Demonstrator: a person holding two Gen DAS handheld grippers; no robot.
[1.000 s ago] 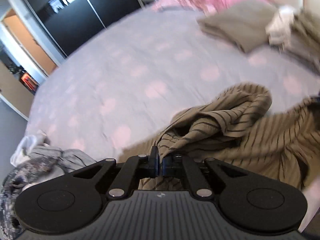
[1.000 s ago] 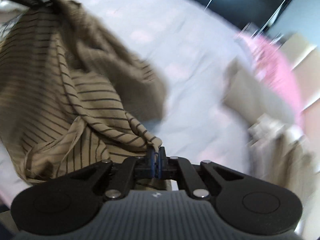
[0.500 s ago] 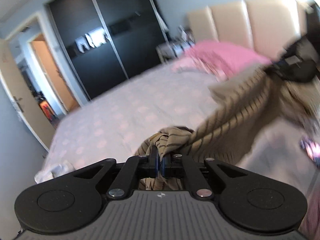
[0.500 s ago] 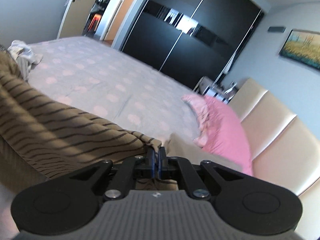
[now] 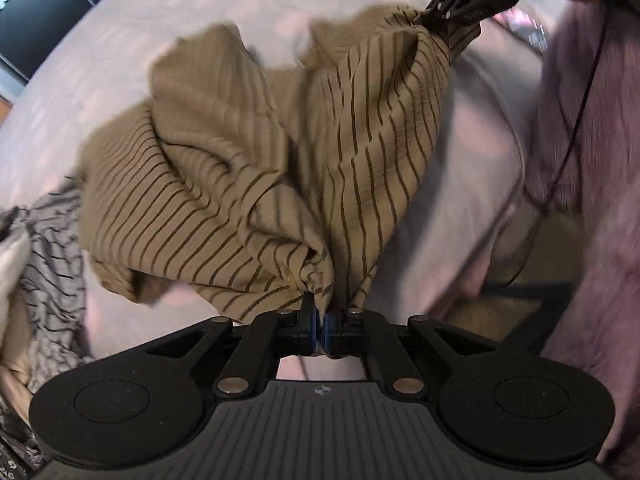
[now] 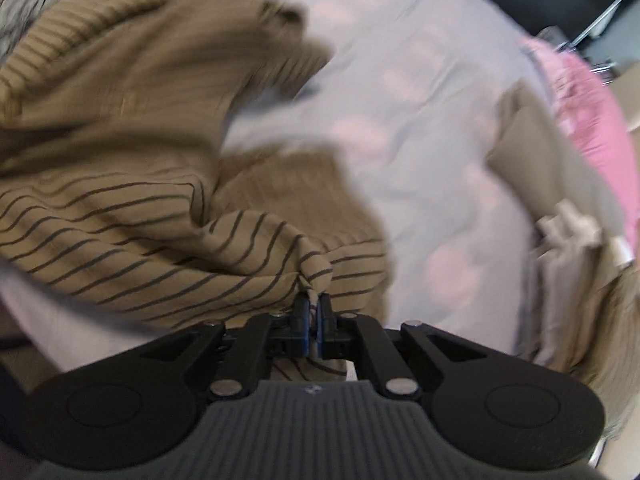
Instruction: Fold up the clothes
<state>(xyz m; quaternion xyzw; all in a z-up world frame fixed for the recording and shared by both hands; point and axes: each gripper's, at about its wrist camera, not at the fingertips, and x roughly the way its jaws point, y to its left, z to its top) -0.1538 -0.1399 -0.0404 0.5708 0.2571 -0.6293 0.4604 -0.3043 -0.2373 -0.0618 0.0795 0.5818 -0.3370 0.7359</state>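
1. Striped garment point(image 5: 256, 168): tan cloth with thin dark stripes, bunched and creased, partly draped on the bed point(image 5: 200, 4). It hangs between two pinch points, likely so it can be spread flat before the first fold.
2. Left claw point(image 5: 319, 320): clenched on a gathered edge of the striped garment near the bed's side edge; cloth fans out from the pinch.
3. Right claw point(image 6: 313, 314): clenched on another corner of the same cloth. From the left wrist camera it shows at the top right point(image 5: 460, 4), well apart from the left claw, with the fabric slack between them.
4. Grey patterned clothes point(image 5: 44, 240): a heap just beside the striped garment, crowding that side.
5. Folded beige pile point(image 6: 560, 184): near the pink pillow point(image 6: 592, 112), clear of the work.
6. Open room: the middle of the bed, beyond the garment, looks free for laying it out; the bed edge beside the person's fuzzy sleeve point(image 5: 592, 152) risks cloth sliding off.
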